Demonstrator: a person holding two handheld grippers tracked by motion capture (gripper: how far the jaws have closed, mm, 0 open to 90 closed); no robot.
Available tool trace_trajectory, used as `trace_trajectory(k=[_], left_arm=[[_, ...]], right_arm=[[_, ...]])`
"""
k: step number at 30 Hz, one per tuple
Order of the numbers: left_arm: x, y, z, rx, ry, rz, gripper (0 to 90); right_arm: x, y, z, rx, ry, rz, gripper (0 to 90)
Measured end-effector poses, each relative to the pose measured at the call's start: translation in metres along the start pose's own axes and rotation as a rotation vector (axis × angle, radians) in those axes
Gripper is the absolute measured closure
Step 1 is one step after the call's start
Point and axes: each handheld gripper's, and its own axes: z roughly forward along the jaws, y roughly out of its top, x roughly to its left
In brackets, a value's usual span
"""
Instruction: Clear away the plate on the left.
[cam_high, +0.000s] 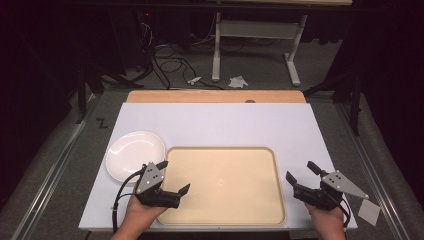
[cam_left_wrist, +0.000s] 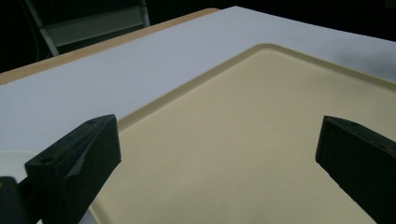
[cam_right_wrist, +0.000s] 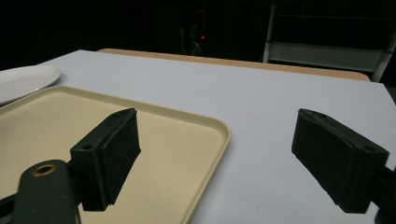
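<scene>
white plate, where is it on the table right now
In the high view the white plate lies on the left part of the white table, just off the beige tray at its far left corner, with the left gripper open close by.

I read high view as fixed above near table edge, facing forward and down, far enough to take whole tray (cam_high: 225, 185), plate (cam_high: 135, 155), floor beyond. Left gripper view sits low, close over tray's (cam_left_wrist: 243, 140) left part, facing across it. Right gripper view low at tray's (cam_right_wrist: 140, 140) right rim, facing far edge. All three share tray.
</scene>
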Motion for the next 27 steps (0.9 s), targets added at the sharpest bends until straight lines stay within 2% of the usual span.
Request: trace_trajectory(k=[6, 17, 21, 24, 27], left_arm=[[0.004, -0.003, -0.004, 0.003, 0.017, 0.008, 0.7], [0.009, -0.003, -0.010, -0.015, 0.021, -0.005, 1.9], [0.009, -0.005, -0.009, -0.018, 0.015, -0.006, 3.0], [0.012, -0.006, -0.009, -0.027, -0.023, -0.026, 4.7], [0.013, -0.007, -0.010, -0.031, -0.022, -0.027, 6.5]], right_arm=[[0.002, 0.000, 0.001, 0.001, 0.006, -0.008, 16.2], [0.002, 0.000, 0.002, 0.007, 0.005, -0.011, 16.2], [0.002, 0.000, 0.002, 0.007, 0.008, -0.010, 16.2], [0.003, 0.001, 0.003, 0.004, 0.008, -0.014, 16.2], [0.003, 0.001, 0.003, 0.004, -0.004, -0.015, 16.2]])
